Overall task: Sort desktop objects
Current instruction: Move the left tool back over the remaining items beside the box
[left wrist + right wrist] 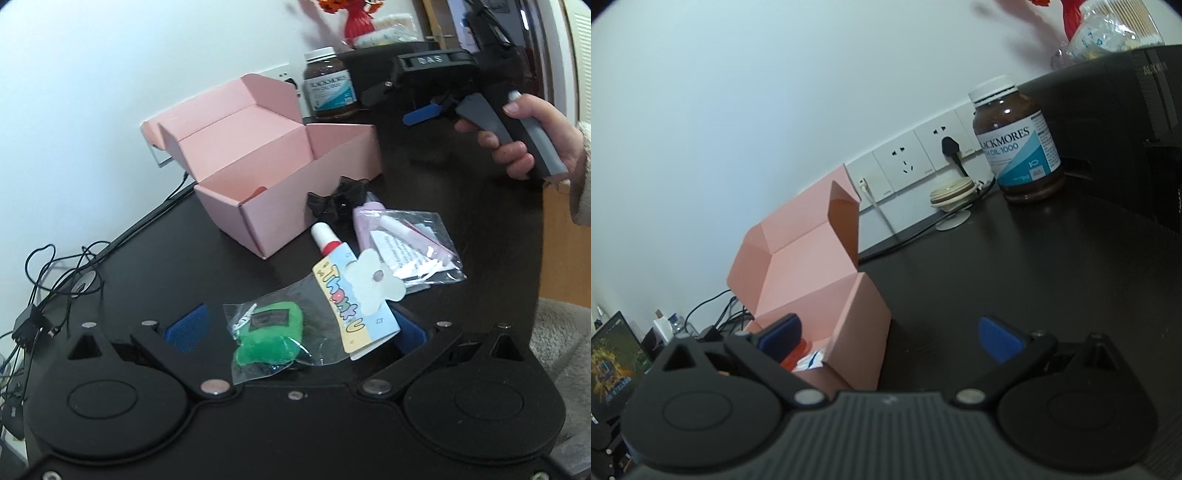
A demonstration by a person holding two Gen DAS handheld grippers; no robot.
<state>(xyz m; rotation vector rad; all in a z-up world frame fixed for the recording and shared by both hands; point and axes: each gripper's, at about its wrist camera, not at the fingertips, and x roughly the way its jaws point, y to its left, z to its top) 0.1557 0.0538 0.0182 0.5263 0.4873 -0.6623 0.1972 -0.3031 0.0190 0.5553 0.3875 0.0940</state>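
Note:
An open pink box point(258, 206) stands on the dark desk point(155, 266), its lid raised. In front of it lie a bagged green plush point(267, 336), a "Thank U" card point(343, 306) with a white flower point(373, 277), a red-and-white tube point(325, 238), a lilac tube point(364, 225), a clear bag of papers point(417, 254) and a black bow point(338, 201). My left gripper point(297, 326) is open, its blue pads on either side of the plush and card. My right gripper point(890, 336) is open beside the pink box point(812, 266), which holds orange and white items.
A brown supplement bottle point(1019, 147) stands at the back by wall sockets point(905, 162) and a black case point(1126, 129). Cables point(55, 280) trail off the desk's left side. A hand point(517, 140) holds the right gripper above the desk's right part.

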